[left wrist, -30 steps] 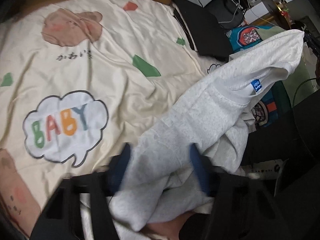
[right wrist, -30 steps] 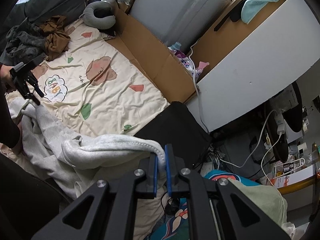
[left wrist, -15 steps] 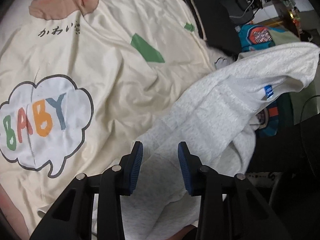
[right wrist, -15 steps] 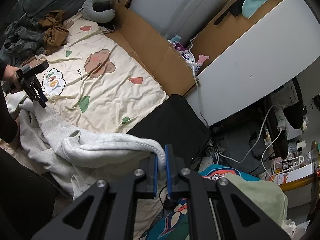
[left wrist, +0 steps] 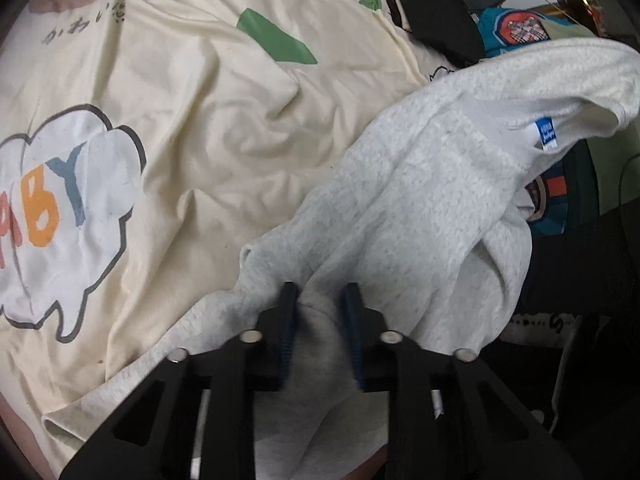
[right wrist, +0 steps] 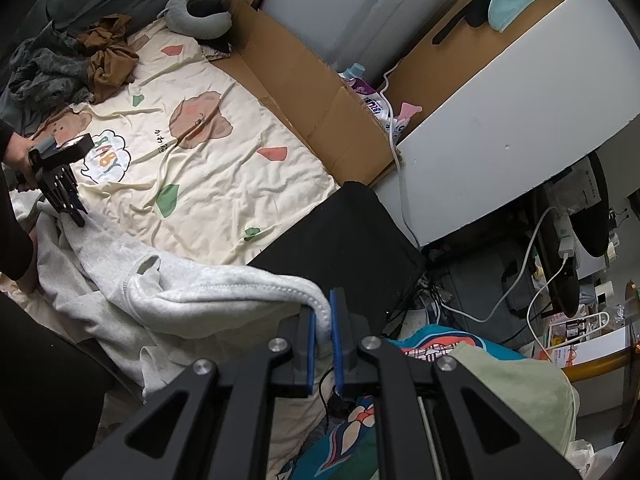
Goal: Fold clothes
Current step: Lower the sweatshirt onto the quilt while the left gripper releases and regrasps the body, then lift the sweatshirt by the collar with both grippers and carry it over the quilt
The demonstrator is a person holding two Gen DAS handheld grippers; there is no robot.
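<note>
Cluttered bedroom, cream blanket [right wrist: 224, 184] as the work surface. Grey sweatshirt [left wrist: 420, 200] lay crumpled at the blanket's near edge, one end lifted off it and stretched toward the right gripper [right wrist: 323, 332].

Right gripper was clamped narrow on the sweatshirt's ribbed hem. Left gripper [left wrist: 318, 312] had just been closing, a bunched fold of the sweatshirt between its pads; jaws narrow, pads looked to be pressing the cloth, though the frame was blurred there.

Risks, as judgement: the left bite looked like a loose bunched fold rather than a seam, so it could slip or pull only one layer once tension came on. The right grip sat at the very edge of the hem; a sharp tug could strip it out. The hanging end drooped over the floor clutter and cables [right wrist: 532, 280], so it might snag or drag there.

Views: the left wrist showed the blue tag [left wrist: 545, 132] and the fold in the pads up close, not the right gripper. The right wrist showed the whole span, the person's hand [right wrist: 18, 152] on the left gripper, cardboard [right wrist: 304, 92], and other clothes [right wrist: 108, 60] waiting at the far end.
</note>
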